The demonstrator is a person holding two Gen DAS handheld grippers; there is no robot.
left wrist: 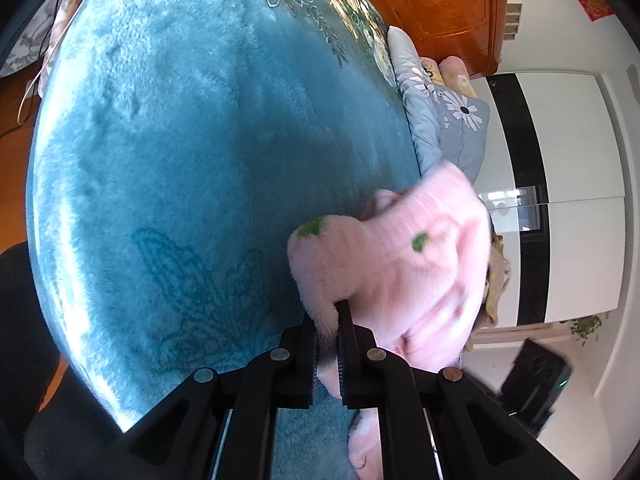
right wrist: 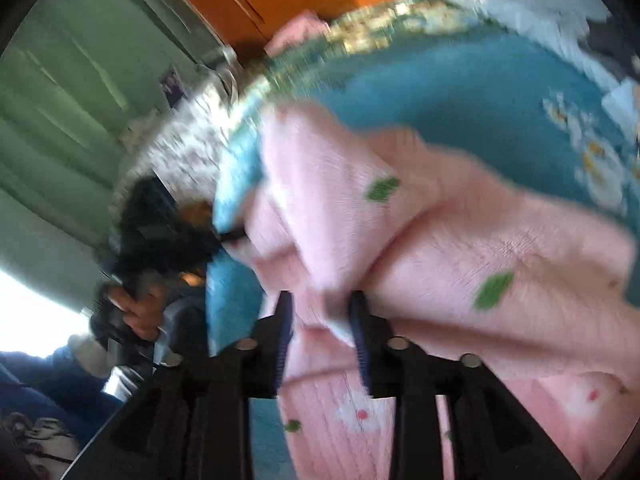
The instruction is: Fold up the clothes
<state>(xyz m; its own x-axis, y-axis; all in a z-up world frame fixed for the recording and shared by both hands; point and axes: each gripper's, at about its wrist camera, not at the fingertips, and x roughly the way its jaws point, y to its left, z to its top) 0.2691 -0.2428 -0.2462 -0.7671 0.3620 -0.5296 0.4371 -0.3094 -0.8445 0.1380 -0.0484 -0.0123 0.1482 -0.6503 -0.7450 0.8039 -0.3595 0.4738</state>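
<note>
A fluffy pink garment (left wrist: 404,264) with small green spots lies bunched on a teal plush blanket (left wrist: 180,152) covering a bed, toward the blanket's right edge in the left wrist view, near grey flowered bedding (left wrist: 444,120). The left gripper (left wrist: 329,344) has its jaws nearly together, pinching a fold of the pink fabric. The right gripper (right wrist: 322,336) is seen in a blurred view with its jaws partly apart and pink cloth bunched between them; whether the pads press it cannot be told, and a hand (right wrist: 140,312) shows at the left.
</note>
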